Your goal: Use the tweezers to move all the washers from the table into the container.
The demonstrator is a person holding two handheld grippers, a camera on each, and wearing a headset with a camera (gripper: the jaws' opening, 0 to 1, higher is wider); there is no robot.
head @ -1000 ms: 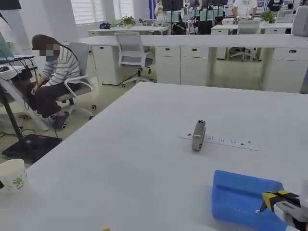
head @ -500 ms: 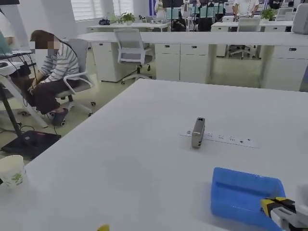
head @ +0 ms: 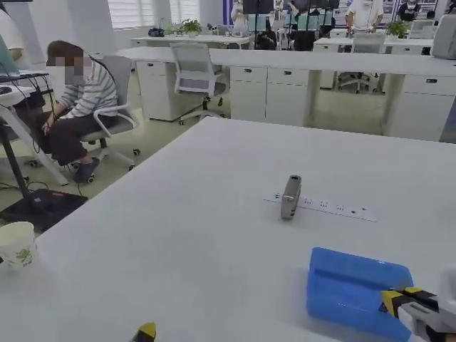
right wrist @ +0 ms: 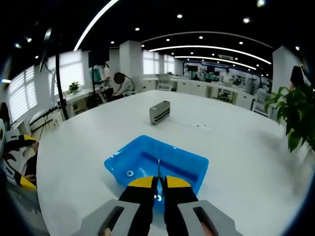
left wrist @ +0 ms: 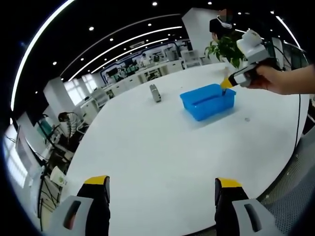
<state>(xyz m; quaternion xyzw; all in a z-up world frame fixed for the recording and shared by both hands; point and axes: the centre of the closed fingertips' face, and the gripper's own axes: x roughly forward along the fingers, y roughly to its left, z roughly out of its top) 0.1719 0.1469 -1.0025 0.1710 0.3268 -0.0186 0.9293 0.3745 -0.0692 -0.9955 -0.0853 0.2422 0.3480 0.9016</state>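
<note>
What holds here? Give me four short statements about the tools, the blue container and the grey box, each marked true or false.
1. The left tool is open and holds nothing. True.
2. The blue container is empty. False: a washer lies inside it.
3. The right tool is shut on the tweezers, above the container. True.
4. The grey box sits in the container. False: it rests on the table, apart from the container.

Bright, even light from long white ceiling strip lamps point(right wrist: 206, 47) and far blind-covered windows point(head: 128, 14), faint shadows on the matt white table point(head: 214, 235), head view slightly soft, perhaps motion blur, gripper views bowed at edges.
</note>
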